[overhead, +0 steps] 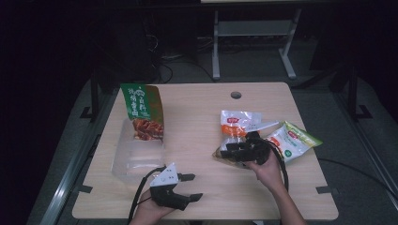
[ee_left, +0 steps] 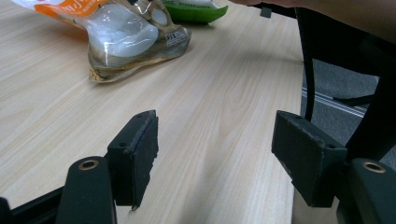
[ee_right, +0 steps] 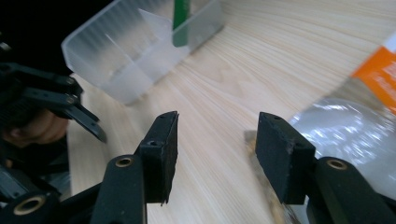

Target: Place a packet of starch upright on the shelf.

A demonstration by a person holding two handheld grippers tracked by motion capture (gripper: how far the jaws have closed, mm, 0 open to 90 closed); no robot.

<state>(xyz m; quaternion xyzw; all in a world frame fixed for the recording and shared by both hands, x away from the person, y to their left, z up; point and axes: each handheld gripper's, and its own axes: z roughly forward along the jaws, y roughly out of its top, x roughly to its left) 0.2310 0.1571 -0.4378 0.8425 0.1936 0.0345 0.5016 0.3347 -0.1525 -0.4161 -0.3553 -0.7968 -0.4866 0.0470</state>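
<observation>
Right tool (overhead: 234, 152) sits low over the near right of the surface (overhead: 202, 122), jaws standing apart with nothing between the pads; in the right gripper view the clear-and-orange snack pouch (ee_right: 345, 126) lies just beside the right-hand jaw, not clamped. My reading: the tool is set at the pouch's near end so the jaws can close on its edge. The pouch (overhead: 236, 131) lies flat, long axis running from the near edge away toward the far side, orange printed end pointing away from the person, clear end toward the tool. Just right of it lies a green-and-white pouch (overhead: 294, 139), angled off to the right, close to or touching the first; cannot tell which. Left tool (overhead: 185, 187) rests near the front edge, jaws wide and empty, pointing across toward the pouches, seemingly parked out of the way. Further out, at the left, a clear plastic bin (overhead: 136, 157) holds a tall green packet (overhead: 143, 112) standing upright against its far end, likely the place where pouches are being collected.
</observation>
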